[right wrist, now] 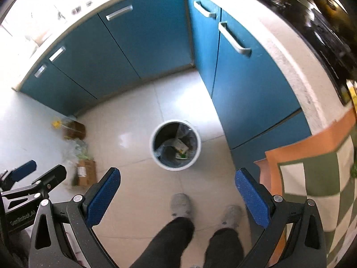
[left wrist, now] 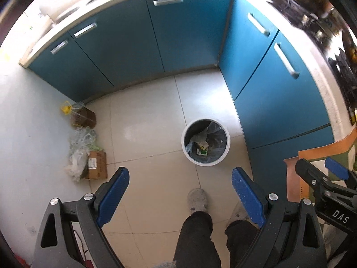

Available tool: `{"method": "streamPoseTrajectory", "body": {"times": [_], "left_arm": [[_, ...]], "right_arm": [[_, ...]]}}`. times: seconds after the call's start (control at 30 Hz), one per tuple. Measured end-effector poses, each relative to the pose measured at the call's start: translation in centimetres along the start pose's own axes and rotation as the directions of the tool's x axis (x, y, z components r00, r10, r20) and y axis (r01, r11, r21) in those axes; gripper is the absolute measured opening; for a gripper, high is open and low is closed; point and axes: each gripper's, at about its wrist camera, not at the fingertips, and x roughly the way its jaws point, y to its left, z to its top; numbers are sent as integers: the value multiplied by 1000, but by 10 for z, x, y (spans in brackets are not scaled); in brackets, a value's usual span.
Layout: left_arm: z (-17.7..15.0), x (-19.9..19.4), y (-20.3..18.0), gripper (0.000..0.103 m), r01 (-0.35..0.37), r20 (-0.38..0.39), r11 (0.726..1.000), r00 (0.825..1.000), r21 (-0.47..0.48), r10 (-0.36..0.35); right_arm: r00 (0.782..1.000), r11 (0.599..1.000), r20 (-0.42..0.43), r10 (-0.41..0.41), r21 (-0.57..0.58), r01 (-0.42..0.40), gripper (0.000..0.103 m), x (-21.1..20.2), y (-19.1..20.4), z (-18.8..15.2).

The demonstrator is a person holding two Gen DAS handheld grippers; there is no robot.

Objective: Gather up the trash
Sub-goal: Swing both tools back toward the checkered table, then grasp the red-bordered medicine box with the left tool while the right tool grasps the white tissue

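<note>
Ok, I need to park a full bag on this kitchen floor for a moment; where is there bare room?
The tiles between the trash bin and the corner of the blue cabinets are bare, as is the stretch from the bin left toward the cardboard box. The wall side is crowded: oil bottle, plastic bags, box.

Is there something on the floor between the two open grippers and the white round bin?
Nothing visible blocks it. Between the left gripper, the right gripper and the white round trash bin lies only bare beige tile floor; the person's grey slippers stand short of the bin.
</note>
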Motion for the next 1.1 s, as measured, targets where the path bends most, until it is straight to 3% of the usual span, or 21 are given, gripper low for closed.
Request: {"method": "streamPoseTrajectory", "body": {"times": [0.17,0.3,0.43,0.57,0.63,0.7,0.77,0.8,0.9,0.93,0.97,1.0,1.03,1.07,1.1], "left_arm": [[22,-49,-35,94,1,71,1000,997,27,-3],[41,-89,-104,94,32,129,994,991,107,-46],[56,-110,-204,94,118,89,973,987,199,-137],[56,-98,-319,94,213,-39,940,977,266,-210],[52,-87,-374,94,239,-107,927,970,290,-216],[43,-83,-409,94,223,-122,924,973,311,-194],[31,-76,-443,94,181,-116,922,982,342,-150],[26,-73,-453,94,166,-116,920,984,355,-133],[7,-64,-485,94,121,-119,904,990,410,-78],[1,-59,-493,94,105,-124,894,991,436,-56],[-3,-55,-498,94,94,-123,888,991,450,-43],[-6,-53,-500,94,84,-121,884,992,459,-32],[-8,-51,-500,94,72,-119,884,993,463,-18],[-8,-50,-500,94,65,-121,887,993,457,-11],[-7,-49,-498,94,66,-127,892,992,446,-9]], "right_arm": [[996,989,55,66,130,-73,103,-49,-44,5],[988,960,151,12,274,-53,103,-107,-121,8],[978,878,184,-99,479,-2,103,-153,-229,-9],[964,729,121,-235,678,93,103,-174,-354,-53],[947,622,48,-317,765,169,103,-184,-414,-90],[936,515,-18,-351,831,209,103,-188,-463,-122],[935,354,-111,-337,905,235,103,-188,-506,-176],[940,292,-143,-310,926,238,103,-185,-519,-198],[962,186,-191,-196,956,228,103,-162,-541,-248],[968,189,-190,-161,957,220,103,-153,-540,-257],[970,202,-189,-152,955,218,93,-146,-538,-259],[969,226,-197,-150,947,227,75,-141,-532,-259],[961,251,-204,-186,936,247,72,-142,-528,-256],[958,302,-187,-219,920,248,54,-143,-522,-247],[961,343,-160,-223,910,232,29,-144,-517,-238]]}}
